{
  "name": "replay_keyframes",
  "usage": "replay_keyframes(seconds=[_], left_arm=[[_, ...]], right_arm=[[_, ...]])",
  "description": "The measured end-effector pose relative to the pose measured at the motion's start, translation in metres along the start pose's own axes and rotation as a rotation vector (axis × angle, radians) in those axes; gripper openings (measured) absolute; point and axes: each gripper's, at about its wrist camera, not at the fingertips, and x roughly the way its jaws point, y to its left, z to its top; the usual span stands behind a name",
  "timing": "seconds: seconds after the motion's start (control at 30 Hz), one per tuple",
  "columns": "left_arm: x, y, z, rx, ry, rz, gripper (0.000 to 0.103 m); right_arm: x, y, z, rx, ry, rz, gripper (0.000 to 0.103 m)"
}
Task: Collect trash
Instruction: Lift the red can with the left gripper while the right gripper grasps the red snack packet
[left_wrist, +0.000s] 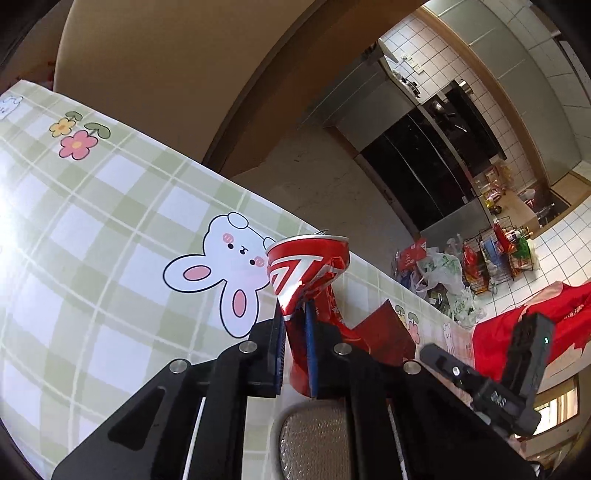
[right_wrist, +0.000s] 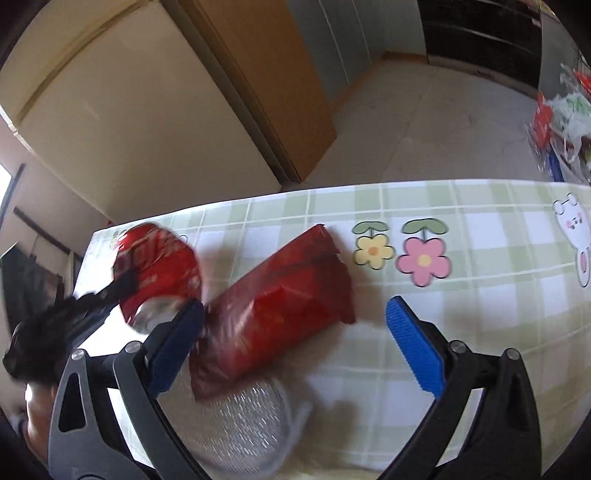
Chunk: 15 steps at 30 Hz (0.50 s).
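Note:
A crushed red drink can (left_wrist: 306, 269) stands pinched at its dented middle between the blue pads of my left gripper (left_wrist: 295, 321), which is shut on it. In the right wrist view the same can (right_wrist: 162, 258) shows at the left, blurred, with the left gripper's black fingers (right_wrist: 110, 291) on it. A red foil snack packet (right_wrist: 280, 314) lies flat on the checked tablecloth (right_wrist: 480, 332), right beside the can. My right gripper (right_wrist: 295, 306) hovers over the packet with its jaws wide open, one blue pad on each side, neither pressing. The packet (left_wrist: 384, 336) also shows behind the can.
A silver mesh basket (right_wrist: 243, 424) sits at the table's near edge, under the packet's lower end. Red cloth (left_wrist: 517, 332) lies at the table's right end. Plastic bags and wire racks (left_wrist: 443, 273) crowd the tiled floor beyond. The table's far edge drops to bare floor.

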Motion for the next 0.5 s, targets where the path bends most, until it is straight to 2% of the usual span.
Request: replay_keyframes(seconds=[0.17,0.27,0.33,0.4,0.5], left_arm=[[-0.026,0.01,-0.012,0.007,-0.012,0.015,0.008],[-0.039,0.015,-0.021,0.01,-0.012,0.015,0.007],[-0.049,0.016,-0.024,0.014,-0.016,0.01,0.006],[-0.059,0.016,-0.025,0.025,-0.024,0.017,0.005],[-0.074,0.019,-0.028,0.031,-0.038,0.019,0.005]], right_arm=[[0.028,0.019,0.0,0.074,0.048,-0.087,0.097],[0.04,0.033,-0.003,0.057,0.056,-0.182,0.098],[0.041,0.038,-0.004,0.048,0.059,-0.192,0.094],[0.037,0.039,-0.007,0.048,0.053,-0.183,0.074],[0.025,0.029,-0.012,0.074,0.071,-0.129,0.059]])
